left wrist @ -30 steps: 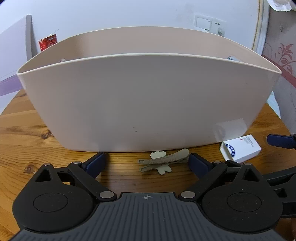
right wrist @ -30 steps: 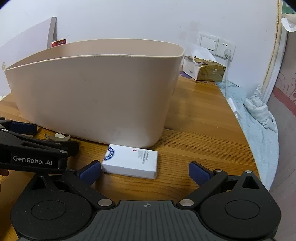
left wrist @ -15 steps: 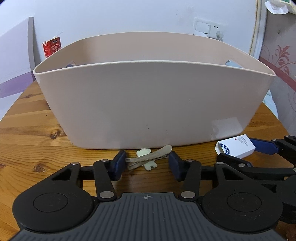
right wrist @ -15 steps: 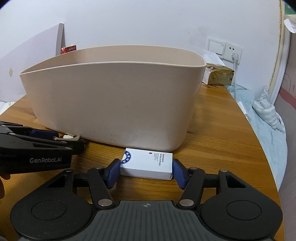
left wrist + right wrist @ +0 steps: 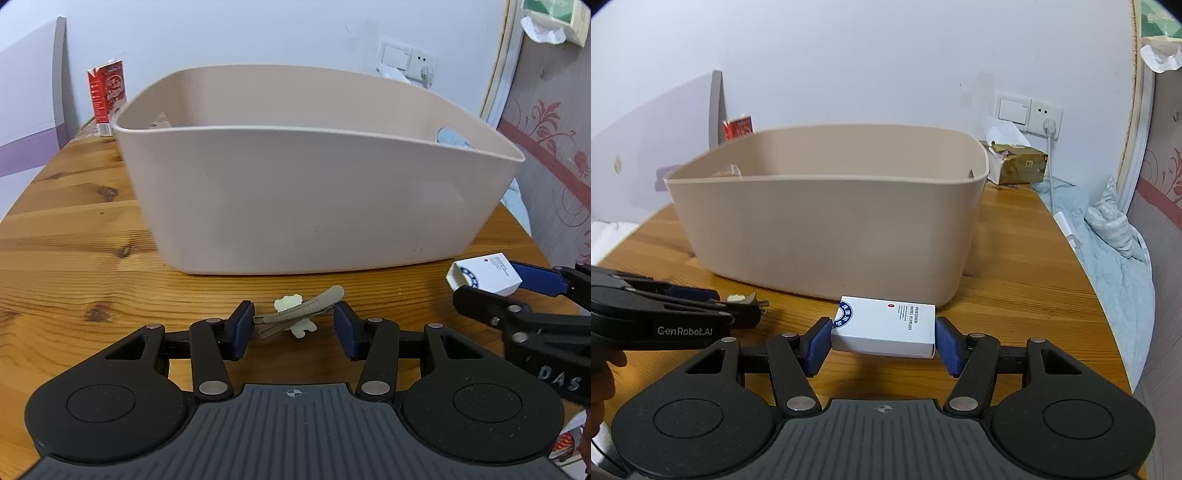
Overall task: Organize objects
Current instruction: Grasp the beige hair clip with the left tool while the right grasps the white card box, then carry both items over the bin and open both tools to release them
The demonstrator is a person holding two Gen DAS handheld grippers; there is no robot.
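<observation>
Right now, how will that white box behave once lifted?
The white carton box looks light, probably thin card. The right hand-held gripper clamps its short ends, so hard squeezing may dent it. Flat faces: it shouldn't roll, though it could pivot between the pads.

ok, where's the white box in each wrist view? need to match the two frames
Left wrist: white box at the far right edge, between the pads of the right gripper, right of the hair clip.
Right wrist: white box at lower centre, between the right gripper's blue pads.
Shared landmark: the beige bin, directly behind the box in both views.
</observation>
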